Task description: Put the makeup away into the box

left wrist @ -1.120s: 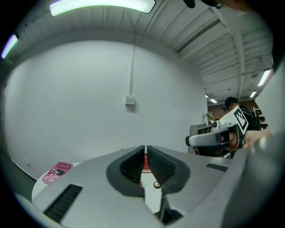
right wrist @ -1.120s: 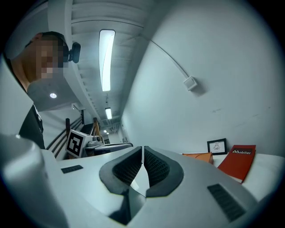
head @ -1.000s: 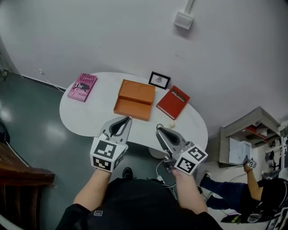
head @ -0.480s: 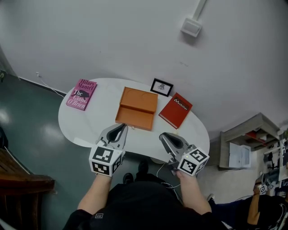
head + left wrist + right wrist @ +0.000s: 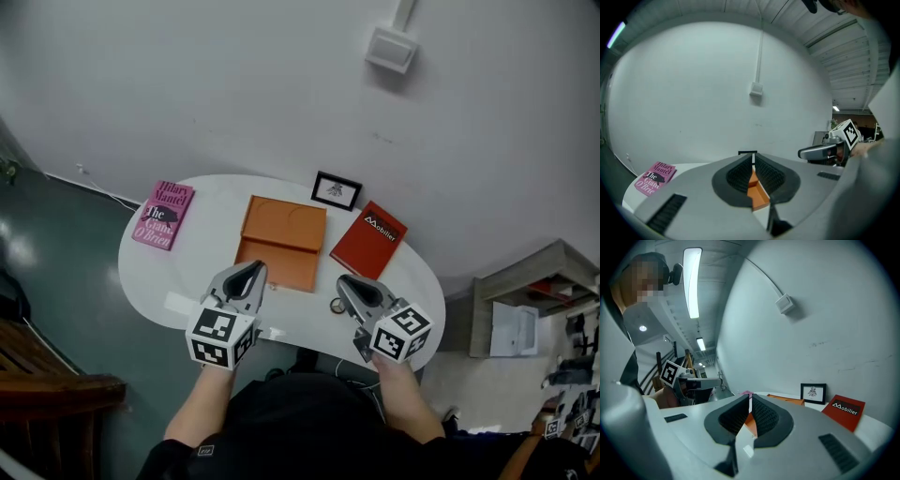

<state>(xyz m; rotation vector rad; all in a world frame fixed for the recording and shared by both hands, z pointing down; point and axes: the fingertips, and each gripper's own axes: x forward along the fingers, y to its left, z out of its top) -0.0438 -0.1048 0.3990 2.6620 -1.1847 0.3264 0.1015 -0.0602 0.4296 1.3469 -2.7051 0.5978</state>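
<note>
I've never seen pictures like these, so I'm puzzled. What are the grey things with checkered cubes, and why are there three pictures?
A person holds a grabbing tool in each hand: the left gripper and the right gripper. The cubes are part of the tools. One picture comes from a camera on the person's head, looking down. The other two come from cameras riding on the tools, looking along their jaws. Both tools are pinched shut and hold nothing. On the white table lie a pink book, an orange box, a framed picture, a red book and a small round thing, too small to identify.
</note>
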